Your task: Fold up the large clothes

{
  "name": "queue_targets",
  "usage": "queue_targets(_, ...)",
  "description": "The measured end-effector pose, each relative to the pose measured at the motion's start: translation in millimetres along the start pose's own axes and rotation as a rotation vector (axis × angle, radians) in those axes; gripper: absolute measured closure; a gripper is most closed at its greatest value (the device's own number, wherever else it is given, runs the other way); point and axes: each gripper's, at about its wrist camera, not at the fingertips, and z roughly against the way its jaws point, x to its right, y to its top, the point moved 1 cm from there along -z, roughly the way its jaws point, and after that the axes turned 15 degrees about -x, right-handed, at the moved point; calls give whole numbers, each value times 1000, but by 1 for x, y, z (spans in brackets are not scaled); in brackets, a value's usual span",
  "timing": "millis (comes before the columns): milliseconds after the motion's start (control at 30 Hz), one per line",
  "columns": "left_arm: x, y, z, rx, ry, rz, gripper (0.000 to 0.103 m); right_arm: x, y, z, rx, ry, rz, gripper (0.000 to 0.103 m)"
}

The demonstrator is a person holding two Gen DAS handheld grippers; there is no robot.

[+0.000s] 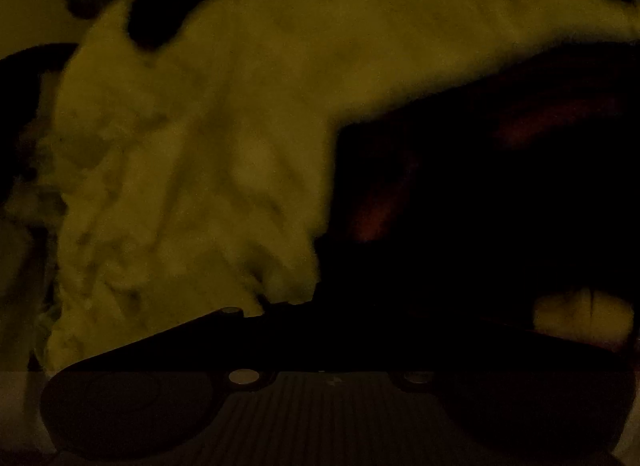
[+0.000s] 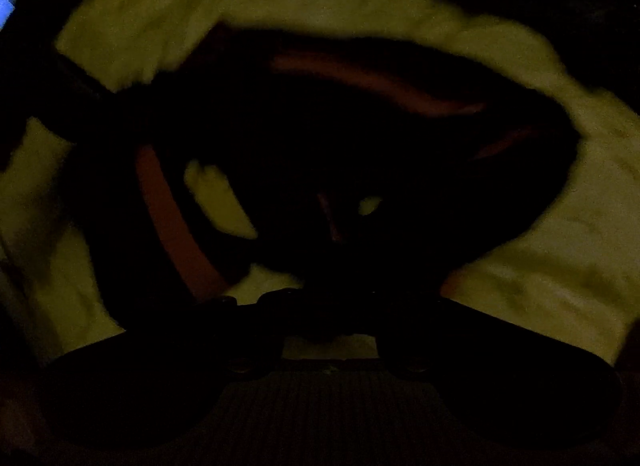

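Plainly the light is poor, yet the task's thing can be made out: a dark garment (image 2: 320, 125) with reddish stripes (image 2: 168, 217) lies bunched straight ahead of the right claw (image 2: 320, 290) and runs right up to its tips, resting on a pale, rumpled cover (image 1: 200, 145) that spreads on every side of it. From the left claw (image 1: 316, 306) the same garment sits ahead and off to the right, with the pale cover filling the ground ahead and to the left. The right claw's jaws are together, though the murk hides whether a fold is pinched between them; the left claw's tips are lost in shadow and I cannot tell how they stand. The garment looks soft, limp and light, so it will likely sag and drag when lifted. Best taken at an edge or a corner, one claw on each, rather than by the heaped middle, where layers could slip out
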Motion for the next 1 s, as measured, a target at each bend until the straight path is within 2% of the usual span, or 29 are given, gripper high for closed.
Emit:
queue_targets(67,-27,30,19,58,-46,96,63,24,-9,33,51,6,-87,93)
queue_targets(200,-76,88,52,175,-25,259,62,92,-38,83,135,-39,-318,93)
queue_targets(333,-112,115,63,198,-47,379,57,154,-70,106,189,-88,-586,93)
queue_targets(367,-117,118,62,188,-43,399,47,170,-80,111,208,-79,-667,93)
queue_targets(400,-121,117,58,172,-46,417,3,179,-87,113,219,-80,-729,93)
queue_targets(467,-121,110,43,86,-29,427,0,194,-100,116,222,-69,-856,92)
queue_targets(500,-117,102,36,64,-8,392,0,199,-105,112,194,-44,-936,89)
queue_targets(600,-102,69,23,36,7,267,0,195,-110,95,161,72,-1029,86)
queue_targets(667,-89,41,13,-8,-3,207,0,185,-110,91,153,88,-1008,72)
queue_targets(700,-83,26,10,-22,-15,193,0,179,-108,90,141,64,-974,61)
queue_targets(733,-77,8,8,-39,-34,192,0,176,-105,89,131,34,-946,55)
queue_targets(800,-64,-21,7,-72,-105,198,0,167,-103,93,131,1,-915,49)
queue_targets(833,-54,-36,7,-88,-168,192,0,163,-102,95,138,3,-917,42)
queue_targets(900,-34,-56,7,-102,-233,172,0,161,-95,94,139,12,-912,38)
queue_targets(1000,6,-73,6,-92,-202,81,0,156,-86,95,150,10,-871,38)
